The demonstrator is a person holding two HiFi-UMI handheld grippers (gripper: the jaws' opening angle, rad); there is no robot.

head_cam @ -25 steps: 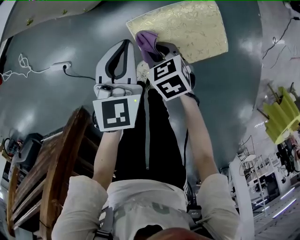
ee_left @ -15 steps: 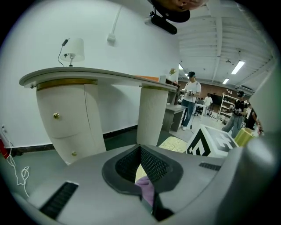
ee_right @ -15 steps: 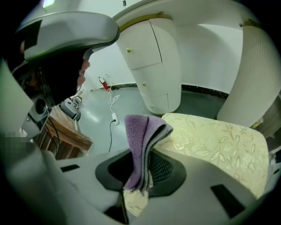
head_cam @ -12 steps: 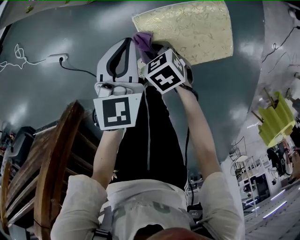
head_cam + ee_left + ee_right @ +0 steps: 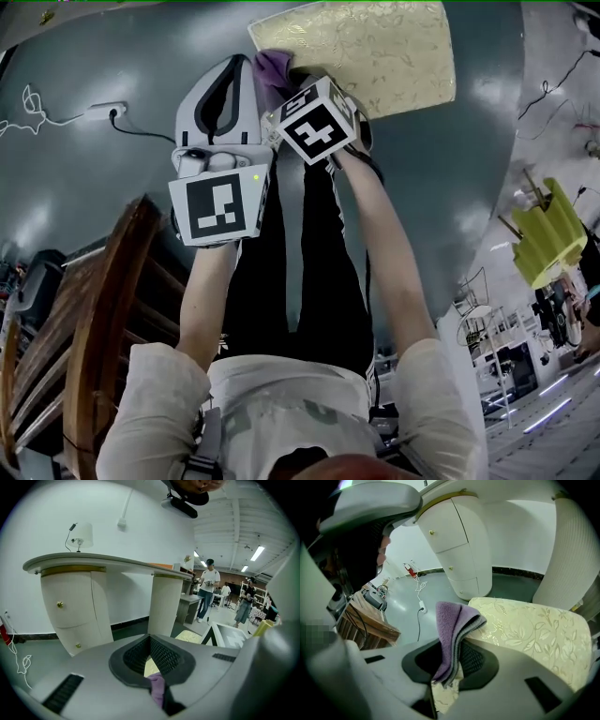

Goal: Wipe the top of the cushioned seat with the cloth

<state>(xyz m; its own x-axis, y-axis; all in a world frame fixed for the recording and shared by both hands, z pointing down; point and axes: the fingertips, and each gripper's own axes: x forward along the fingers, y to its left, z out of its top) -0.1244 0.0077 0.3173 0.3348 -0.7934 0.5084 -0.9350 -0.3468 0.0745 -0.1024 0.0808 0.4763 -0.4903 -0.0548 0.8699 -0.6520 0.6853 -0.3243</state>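
Note:
The seat cushion (image 5: 375, 47), pale gold with a leaf pattern, lies at the top of the head view and fills the right of the right gripper view (image 5: 534, 630). A folded purple cloth (image 5: 272, 66) rests at its near-left corner. My right gripper (image 5: 451, 654) is shut on the cloth (image 5: 454, 620), which sticks up out of the jaws. In the head view the marker cube (image 5: 314, 122) hides those jaws. My left gripper (image 5: 234, 64) hangs just left of the cloth, shut with nothing held. Through its jaws (image 5: 150, 639) I see a strip of cushion and the cloth (image 5: 157, 688).
A wooden chair (image 5: 103, 309) stands at the lower left. A power strip with a cable (image 5: 103, 112) lies on the grey floor. Behind the seat stands a white curved desk with drawers (image 5: 75, 616) and a ribbed column (image 5: 166, 604). People (image 5: 206, 590) stand far off.
My right gripper has carried the cloth leftwards along the cushion's near edge to its left corner. The left gripper has stayed beside it, still shut.

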